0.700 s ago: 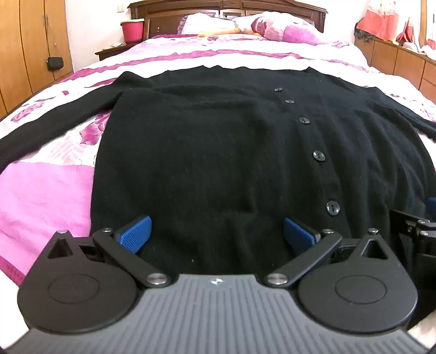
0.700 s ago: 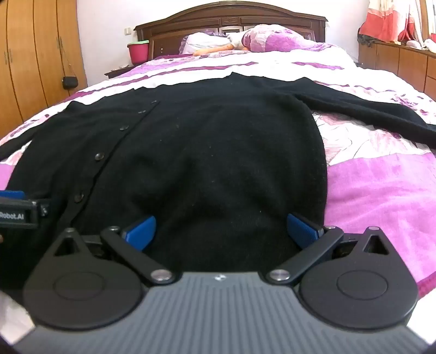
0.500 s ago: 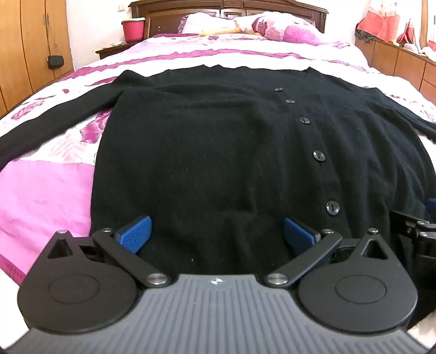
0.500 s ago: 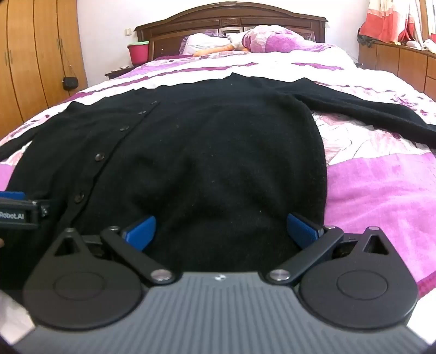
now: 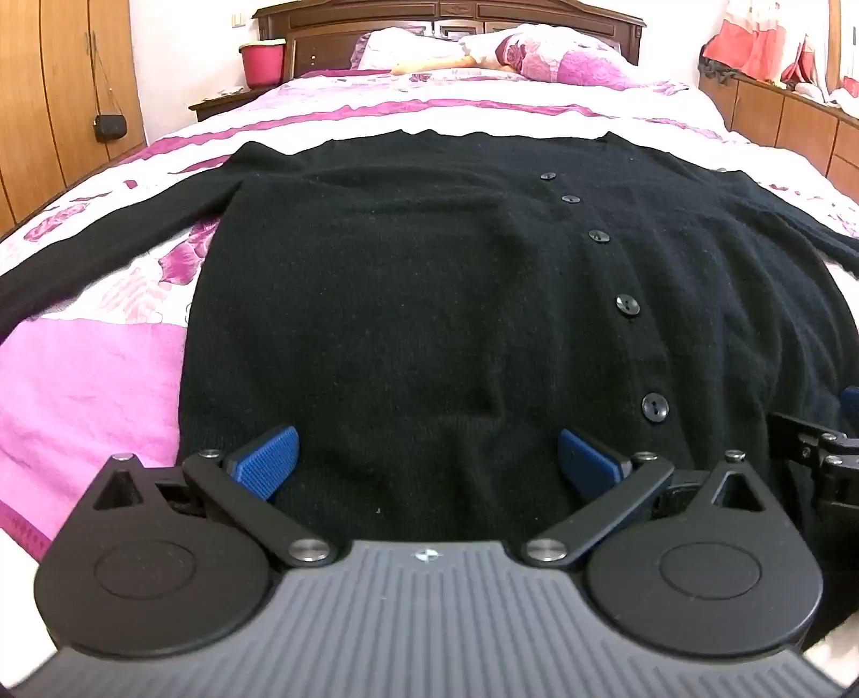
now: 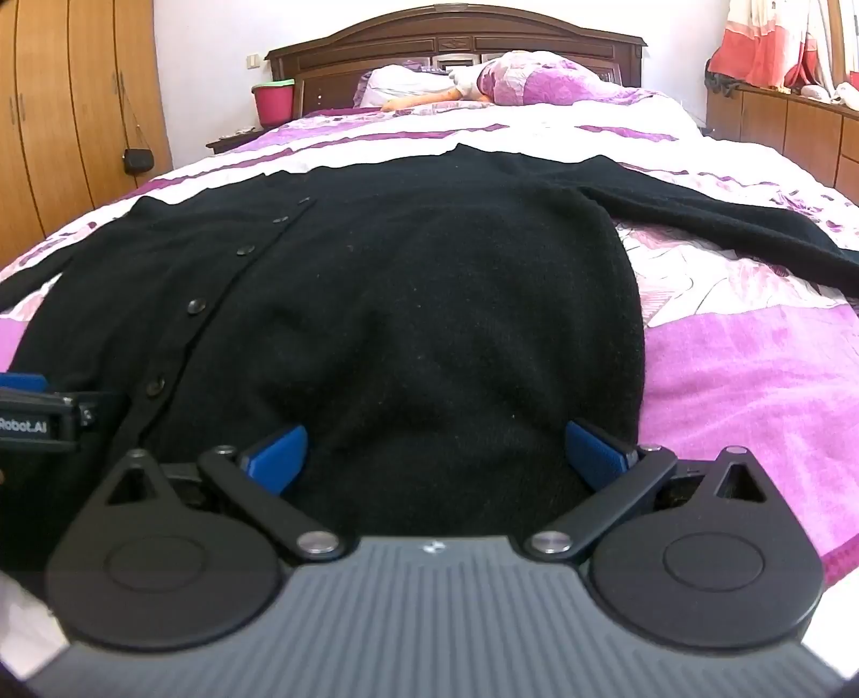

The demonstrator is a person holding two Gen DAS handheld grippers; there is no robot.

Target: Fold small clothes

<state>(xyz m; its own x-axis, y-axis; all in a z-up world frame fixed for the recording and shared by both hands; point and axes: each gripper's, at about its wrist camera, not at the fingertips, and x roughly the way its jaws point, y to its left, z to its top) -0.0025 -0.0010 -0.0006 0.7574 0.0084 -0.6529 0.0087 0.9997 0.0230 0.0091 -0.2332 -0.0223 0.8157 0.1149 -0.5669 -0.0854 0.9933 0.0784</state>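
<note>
I have the bed [image 5: 96, 386] filling both views, its pink, purple and white floral cover running up to a dark wooden headboard [image 6: 456, 48] at the top centre. Wooden wardrobes [image 5: 53, 96] stand along the upper left edge, and low wooden cabinets [image 6: 778, 129] along the upper right. Pillows [image 5: 537, 59] lie against the headboard.

The black cardigan [image 5: 429, 322] lies flat, spread across the middle of the bed, hem toward me and neckline toward the pillows. In the left wrist view one sleeve runs out to the left edge of the frame; in the right wrist view the other sleeve stretches toward the right edge. Its line of buttons [image 5: 627, 305] climbs the right half of the left view and the left half of the right view.

My left tool [image 5: 427, 456] sits low at the bottom centre, blue pads spread wide over the hem, gripping nothing. My right tool [image 6: 435, 451] is the same: spread wide over the hem beside the cardigan's right edge, nothing clamped.

A pink bucket [image 6: 274, 102] stands at the upper left, beside the headboard.
</note>
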